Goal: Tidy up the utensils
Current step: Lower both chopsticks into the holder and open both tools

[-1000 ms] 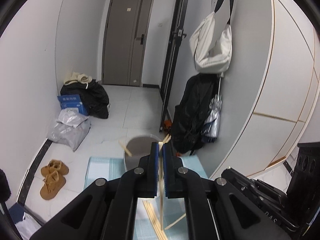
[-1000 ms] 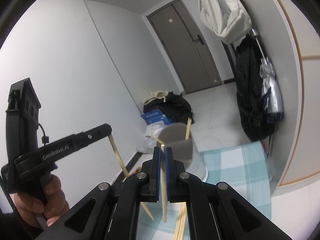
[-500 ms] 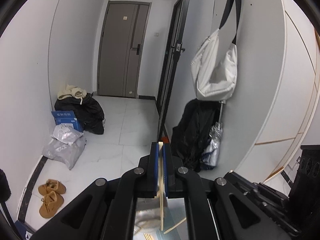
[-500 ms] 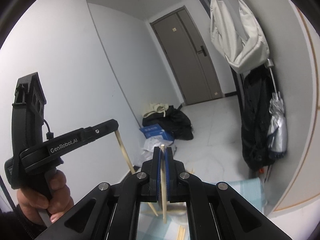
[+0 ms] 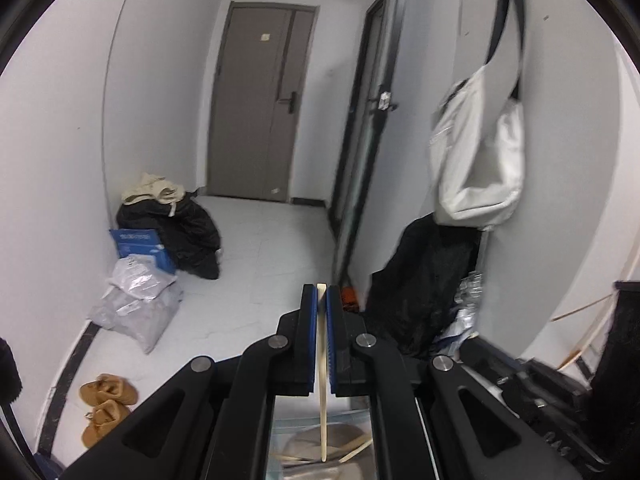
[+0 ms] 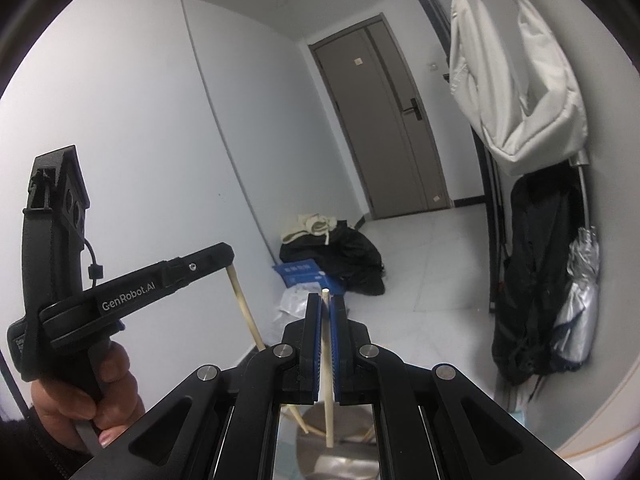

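Observation:
My left gripper point(image 5: 321, 292) is shut on a pale wooden chopstick point(image 5: 322, 412) that hangs down between its blue pads. Below it, seen through the fingers, is the grey holder cup point(image 5: 320, 446) with other chopsticks point(image 5: 354, 450) in it. My right gripper point(image 6: 327, 300) is shut on a second chopstick point(image 6: 328, 396), upright, with its lower end over the cup point(image 6: 340, 424). In the right wrist view the left gripper point(image 6: 224, 258) stands at the left, held by a hand point(image 6: 80, 404), its chopstick point(image 6: 246, 312) slanting down toward the cup.
A hallway lies ahead with a grey door point(image 5: 260, 108). Black bags, a blue box point(image 5: 140, 246) and grey parcels point(image 5: 132, 308) sit by the left wall, brown shoes point(image 5: 104, 404) nearer. A white bag point(image 5: 480, 160) and black coat point(image 5: 424, 292) hang on the right wall.
Both grippers have risen with their chopsticks. The cup and the checked cloth have sunk to the bottom of both views, and the hallway fills more of each picture.

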A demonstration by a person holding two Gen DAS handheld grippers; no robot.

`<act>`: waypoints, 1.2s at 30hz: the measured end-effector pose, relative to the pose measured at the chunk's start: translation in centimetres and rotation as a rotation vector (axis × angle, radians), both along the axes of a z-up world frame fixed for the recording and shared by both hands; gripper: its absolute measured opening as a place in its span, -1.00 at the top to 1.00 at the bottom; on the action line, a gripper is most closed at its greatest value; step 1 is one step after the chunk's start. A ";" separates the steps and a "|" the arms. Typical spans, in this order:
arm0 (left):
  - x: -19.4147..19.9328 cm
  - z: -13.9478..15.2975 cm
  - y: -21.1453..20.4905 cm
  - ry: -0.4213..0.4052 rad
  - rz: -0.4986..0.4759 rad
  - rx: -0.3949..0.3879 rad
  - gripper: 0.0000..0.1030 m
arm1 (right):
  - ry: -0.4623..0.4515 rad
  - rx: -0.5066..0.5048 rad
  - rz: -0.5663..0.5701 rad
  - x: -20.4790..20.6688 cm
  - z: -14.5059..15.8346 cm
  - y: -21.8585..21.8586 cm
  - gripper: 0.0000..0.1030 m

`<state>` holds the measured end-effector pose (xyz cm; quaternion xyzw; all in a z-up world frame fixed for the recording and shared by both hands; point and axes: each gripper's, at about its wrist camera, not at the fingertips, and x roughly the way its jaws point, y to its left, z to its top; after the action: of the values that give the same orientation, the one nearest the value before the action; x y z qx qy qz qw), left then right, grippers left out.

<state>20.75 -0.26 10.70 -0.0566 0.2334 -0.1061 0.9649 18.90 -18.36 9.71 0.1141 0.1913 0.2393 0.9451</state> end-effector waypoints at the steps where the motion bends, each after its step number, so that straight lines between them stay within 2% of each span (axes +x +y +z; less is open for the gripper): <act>1: 0.4 -0.5 0.0 0.009 0.005 0.004 0.99 | -0.001 -0.004 0.002 0.5 -0.1 0.2 0.93; 9: 1.9 -3.3 0.6 0.034 -0.005 -0.014 0.99 | 0.010 -0.057 -0.007 3.2 -1.8 1.9 0.93; 13: 1.9 -3.9 1.3 0.014 -0.049 -0.058 0.99 | 0.022 -0.089 -0.005 3.5 -3.2 2.6 0.93; 16: 1.6 -4.4 1.6 -0.008 -0.057 -0.056 0.99 | 0.038 -0.097 0.003 3.6 -4.2 2.7 0.93; 22: 1.6 -5.7 1.9 0.017 -0.067 -0.051 0.99 | 0.068 -0.101 0.003 3.4 -5.8 2.7 0.93; 25: 1.5 -6.1 2.2 0.034 -0.086 -0.080 0.99 | 0.078 -0.108 0.003 3.2 -6.3 2.6 0.93; 30: 0.9 -6.4 2.4 0.044 -0.087 -0.083 0.99 | 0.101 -0.102 0.007 3.0 -7.0 2.8 0.93; 34: 1.0 -7.1 2.4 0.110 -0.107 -0.090 0.93 | 0.124 -0.099 0.015 3.2 -7.5 2.7 0.91; 36: 1.4 -7.7 2.1 0.191 -0.143 -0.089 0.83 | 0.165 -0.099 0.052 3.5 -8.1 2.9 0.87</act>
<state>22.17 1.83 3.04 -0.0922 0.3226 -0.1790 0.9249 22.39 -15.46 1.59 0.0813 0.2830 0.2437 0.9240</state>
